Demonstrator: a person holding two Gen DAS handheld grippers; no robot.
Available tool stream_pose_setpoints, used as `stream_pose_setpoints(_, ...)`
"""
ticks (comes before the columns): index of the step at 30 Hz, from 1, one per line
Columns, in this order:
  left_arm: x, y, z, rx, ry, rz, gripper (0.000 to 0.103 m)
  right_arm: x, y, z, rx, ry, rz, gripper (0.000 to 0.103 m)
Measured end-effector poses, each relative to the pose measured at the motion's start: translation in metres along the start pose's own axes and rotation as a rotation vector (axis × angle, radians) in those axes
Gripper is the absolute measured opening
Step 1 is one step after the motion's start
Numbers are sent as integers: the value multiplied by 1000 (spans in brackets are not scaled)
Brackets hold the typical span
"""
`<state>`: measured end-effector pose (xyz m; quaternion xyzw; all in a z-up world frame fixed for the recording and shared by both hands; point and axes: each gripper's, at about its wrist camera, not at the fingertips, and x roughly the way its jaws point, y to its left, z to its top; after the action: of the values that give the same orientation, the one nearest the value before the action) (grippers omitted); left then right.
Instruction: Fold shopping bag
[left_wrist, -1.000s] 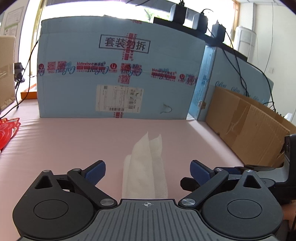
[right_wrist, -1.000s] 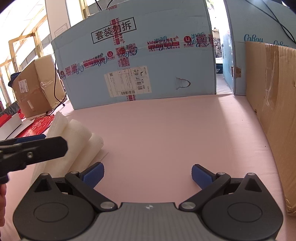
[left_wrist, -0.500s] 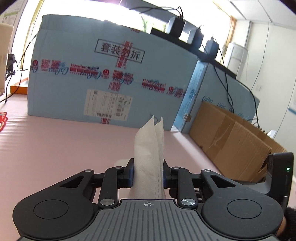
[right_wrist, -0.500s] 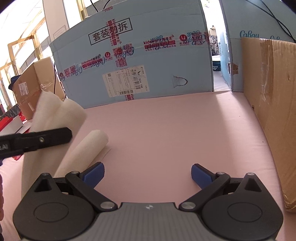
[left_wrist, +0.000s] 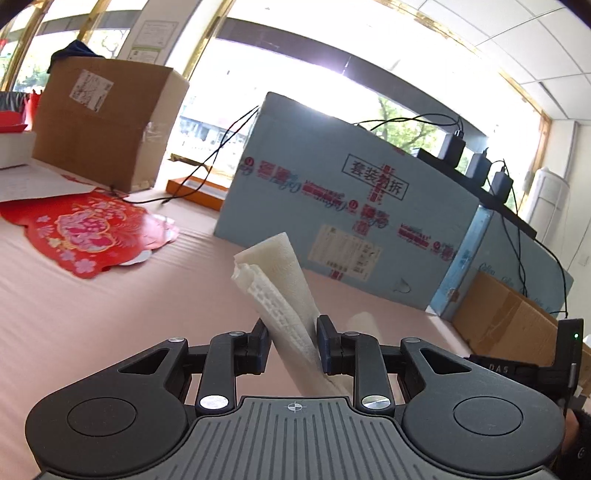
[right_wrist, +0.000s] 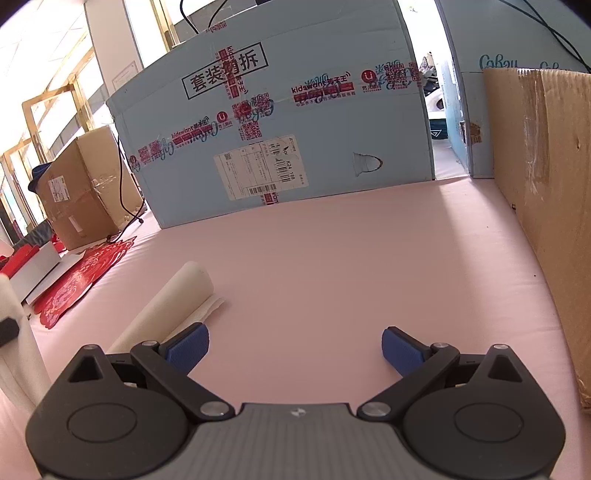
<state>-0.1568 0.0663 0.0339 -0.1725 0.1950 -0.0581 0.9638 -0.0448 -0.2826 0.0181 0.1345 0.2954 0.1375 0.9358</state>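
Left wrist view showed the left claw (left_wrist: 291, 345) had just squeezed shut and pinched the white shopping bag (left_wrist: 282, 291), which stuck up between its pads. Right wrist view showed the right claw (right_wrist: 295, 350) spread wide, with the bag's rolled part lying on the pink surface (right_wrist: 351, 266) just left of it.

A storeroom-like office: taped shipping cartons (right_wrist: 280, 122) ring a pink-covered table (right_wrist: 351, 266) below big windows (left_wrist: 280, 62).
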Motion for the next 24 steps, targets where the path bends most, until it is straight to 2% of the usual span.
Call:
stream_pose_setpoints(2, -7, 9, -6, 5, 26, 30, 27, 0, 3, 0, -4, 5, 24, 102)
stream_pose_setpoints(4, -13, 15, -9, 13, 47, 59, 37, 1, 7, 0, -4, 16, 58, 102)
stream_pose_setpoints(6, -20, 17, -10, 53, 31, 130, 82, 2, 13, 0, -2, 36, 104, 101)
stream_pose_setpoints(7, -24, 16, -10, 86, 10, 173, 89, 2, 17, -1, -2, 46, 130, 101)
stream_pose_setpoints(11, -34, 5, -4, 248, -69, 254, 93, 5, 30, -3, 15, 90, 203, 101)
stream_pose_setpoints(14, -32, -5, 0, 387, -89, 219, 98, 7, 37, -3, 55, 114, 259, 101)
stream_pose_setpoints(19, -7, -37, -7, 641, 24, 132, 98, 17, 47, -1, 162, 168, 364, 100)
stream_pose_setpoints(22, 7, -51, -17, 771, 87, 94, 98, 27, 56, 0, 171, 186, 356, 95)
stream_pose_setpoints(23, 12, -54, -20, 798, 111, 87, 98, 28, 59, 1, 160, 181, 346, 91)
stream_pose_setpoints(24, 17, -57, -23, 826, 135, 79, 98, 31, 64, 2, 142, 184, 341, 82)
